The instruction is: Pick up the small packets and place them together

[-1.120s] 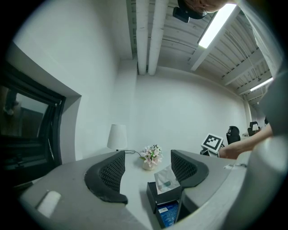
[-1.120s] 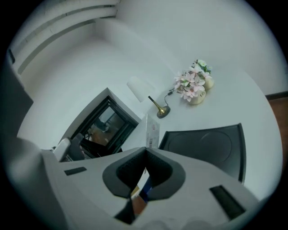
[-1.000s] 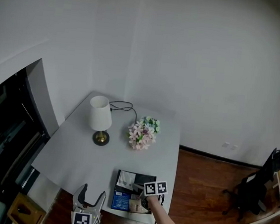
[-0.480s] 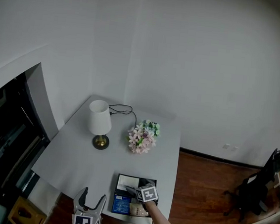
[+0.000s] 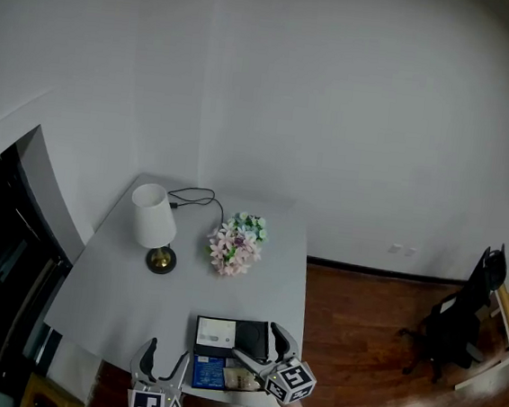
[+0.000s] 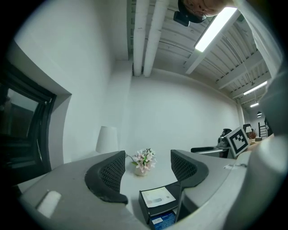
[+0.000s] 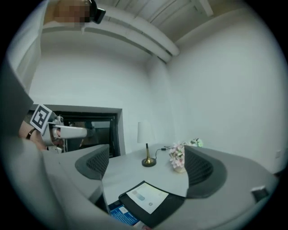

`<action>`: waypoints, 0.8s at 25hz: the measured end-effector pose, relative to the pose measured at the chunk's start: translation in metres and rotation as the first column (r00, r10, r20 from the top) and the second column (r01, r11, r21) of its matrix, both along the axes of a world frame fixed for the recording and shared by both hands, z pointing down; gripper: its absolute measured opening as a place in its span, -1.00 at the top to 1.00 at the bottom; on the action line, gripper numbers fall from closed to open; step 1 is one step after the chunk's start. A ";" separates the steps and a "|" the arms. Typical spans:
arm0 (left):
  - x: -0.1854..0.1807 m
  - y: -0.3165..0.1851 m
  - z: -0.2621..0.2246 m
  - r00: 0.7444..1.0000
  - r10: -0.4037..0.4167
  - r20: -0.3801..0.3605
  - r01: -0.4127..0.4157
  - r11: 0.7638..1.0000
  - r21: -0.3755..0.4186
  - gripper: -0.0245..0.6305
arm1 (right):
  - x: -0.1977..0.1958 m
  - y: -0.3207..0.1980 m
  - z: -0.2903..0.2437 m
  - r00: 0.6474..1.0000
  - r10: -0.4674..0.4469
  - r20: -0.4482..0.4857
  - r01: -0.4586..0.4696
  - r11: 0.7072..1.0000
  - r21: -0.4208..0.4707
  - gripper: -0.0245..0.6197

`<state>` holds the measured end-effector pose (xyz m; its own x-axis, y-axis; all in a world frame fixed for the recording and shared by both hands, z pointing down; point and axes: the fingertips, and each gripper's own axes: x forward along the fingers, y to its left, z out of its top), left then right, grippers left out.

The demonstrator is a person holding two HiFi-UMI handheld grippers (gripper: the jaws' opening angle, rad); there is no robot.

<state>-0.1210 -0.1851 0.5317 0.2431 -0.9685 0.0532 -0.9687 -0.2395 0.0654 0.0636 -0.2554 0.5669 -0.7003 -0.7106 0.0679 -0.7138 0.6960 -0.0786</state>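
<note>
Your right claw (image 5: 256,343), shut a moment ago, gapes empty, easing closed; its load seemingly joins the packets (image 5: 210,372) at lower centre.

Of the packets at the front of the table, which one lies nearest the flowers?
The black packet with the white label. The blue packet and the tan packet lie nearer the edge of the table.

Light: cool, even, rather dim | Source: long white ceiling tube lamp (image 6: 215,28), glaring | Shadows: faint on pale grey table (image 5: 135,303) | Edges: fisheye bend, black corners | Focus: left gripper (image 6: 147,157) near body soft
</note>
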 end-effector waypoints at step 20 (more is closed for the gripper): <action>0.005 0.014 -0.012 1.000 -0.006 -0.016 0.006 0.999 0.043 -0.03 | 0.019 0.059 0.073 0.927 -0.269 -0.262 0.223 0.955 -0.194 -0.36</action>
